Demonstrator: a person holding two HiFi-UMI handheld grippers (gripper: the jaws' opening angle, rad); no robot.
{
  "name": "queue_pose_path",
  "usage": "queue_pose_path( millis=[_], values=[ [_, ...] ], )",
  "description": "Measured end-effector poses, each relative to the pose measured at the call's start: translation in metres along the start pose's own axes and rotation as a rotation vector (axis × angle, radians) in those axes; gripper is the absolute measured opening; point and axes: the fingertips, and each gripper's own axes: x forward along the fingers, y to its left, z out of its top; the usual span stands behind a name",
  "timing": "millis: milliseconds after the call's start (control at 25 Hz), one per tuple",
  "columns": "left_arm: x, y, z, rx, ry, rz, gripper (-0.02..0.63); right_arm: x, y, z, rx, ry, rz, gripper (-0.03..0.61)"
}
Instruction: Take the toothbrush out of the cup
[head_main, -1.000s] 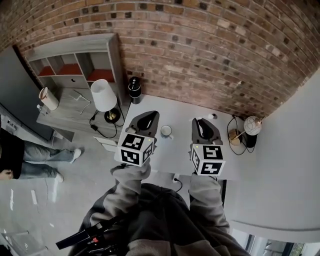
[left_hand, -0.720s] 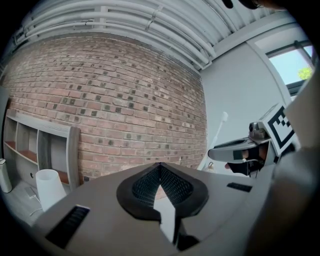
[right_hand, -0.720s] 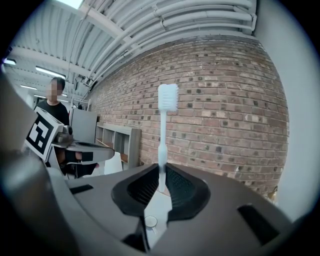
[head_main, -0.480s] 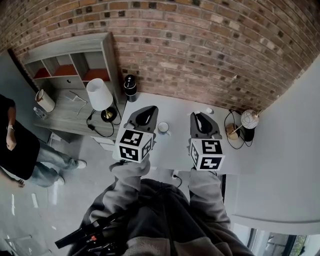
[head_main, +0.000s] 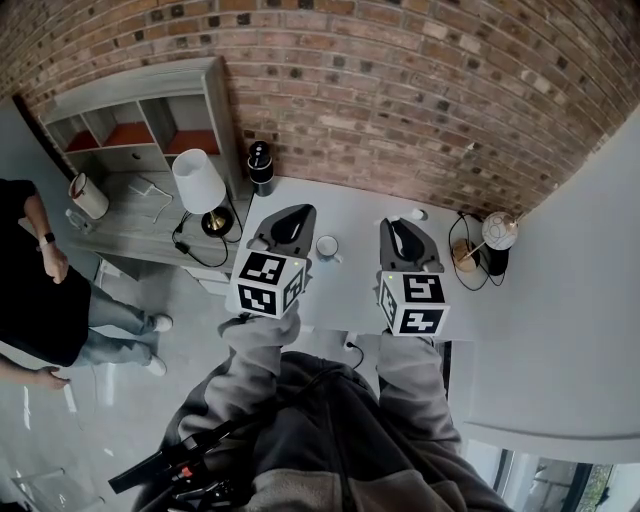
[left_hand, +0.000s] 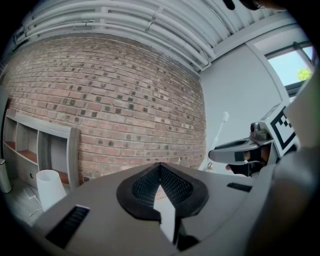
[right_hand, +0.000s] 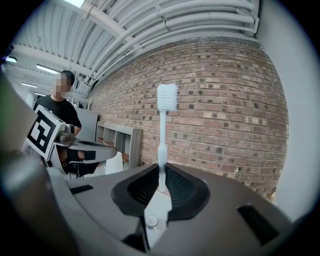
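A small white cup (head_main: 326, 246) stands on the white table (head_main: 350, 290), between my two grippers. My right gripper (head_main: 397, 226) is shut on a white toothbrush (right_hand: 164, 130), which stands upright out of the jaws with its bristle head at the top. The left gripper view also shows the toothbrush (left_hand: 221, 131) rising above the right gripper (left_hand: 240, 146), clear of the cup. My left gripper (head_main: 290, 215) hovers left of the cup, its jaws (left_hand: 160, 167) shut with nothing between them. The cup is hidden in both gripper views.
A white-shaded lamp (head_main: 198, 180) and a black cylinder (head_main: 261, 165) stand at the table's far left, beside a grey shelf unit (head_main: 130, 110). A round pale object (head_main: 499, 230) with cables sits at the right. The brick wall (head_main: 400, 90) lies behind. A person (head_main: 35, 290) stands on the left.
Both grippers hold much the same pose, the toothbrush still in the right one. The person on the left has stepped further into view.
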Motion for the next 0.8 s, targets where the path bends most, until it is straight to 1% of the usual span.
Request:
queue_pose_path(
  millis=[800],
  values=[
    [-0.012,0.004,-0.002,-0.006,0.012,-0.016,0.005,-0.008,0.014,0.003,-0.012,0.003,-0.011,0.046]
  ],
)
